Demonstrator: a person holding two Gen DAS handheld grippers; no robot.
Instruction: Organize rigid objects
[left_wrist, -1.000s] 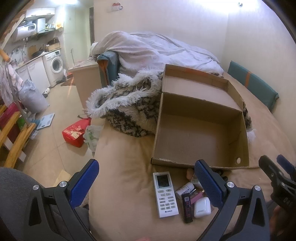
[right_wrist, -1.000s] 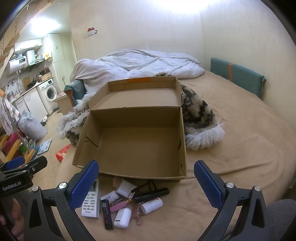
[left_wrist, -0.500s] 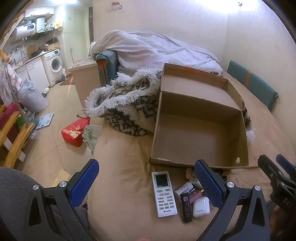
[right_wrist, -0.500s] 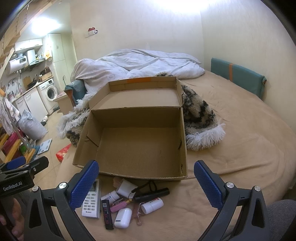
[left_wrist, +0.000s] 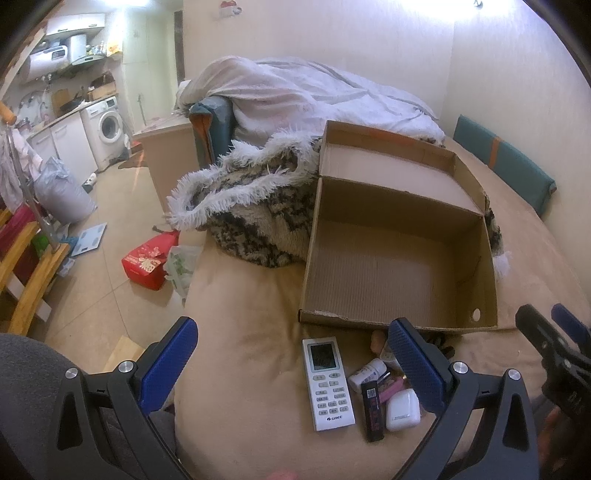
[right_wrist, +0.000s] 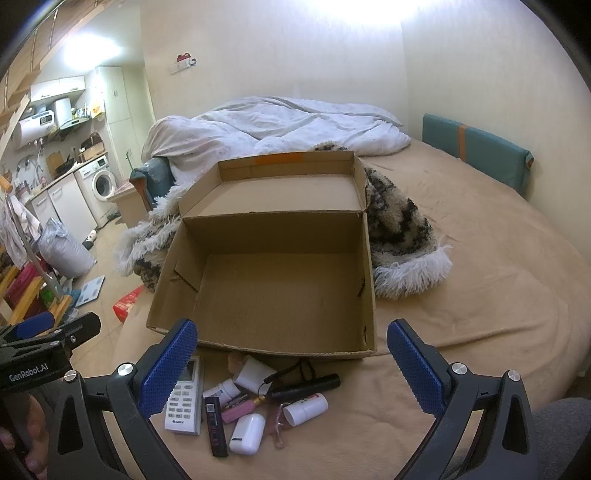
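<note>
An open cardboard box (left_wrist: 399, 254) (right_wrist: 273, 280) lies on the tan bed, nothing inside it. Just in front of it sits a small heap: a white remote (left_wrist: 328, 380) (right_wrist: 184, 397), a black lighter-like stick (left_wrist: 372, 410) (right_wrist: 216, 424), a white earbud case (left_wrist: 402, 410) (right_wrist: 246, 432), a pink tube (right_wrist: 238, 411), a black torch (right_wrist: 306, 386) and small white bottles (right_wrist: 306, 404). My left gripper (left_wrist: 291, 365) hovers open above the remote. My right gripper (right_wrist: 291, 365) hovers open over the heap. Neither holds anything.
A shaggy black-and-white throw (left_wrist: 255, 206) (right_wrist: 402, 240) presses against the box's far sides. A rumpled white duvet (right_wrist: 280, 125) lies behind. The bed's left edge drops to a floor with a red bag (left_wrist: 147, 258). A teal cushion (right_wrist: 476, 151) leans on the right wall.
Both views have crept slightly nearer to the heap and box. Nothing was picked up or moved; both grippers stay open.
</note>
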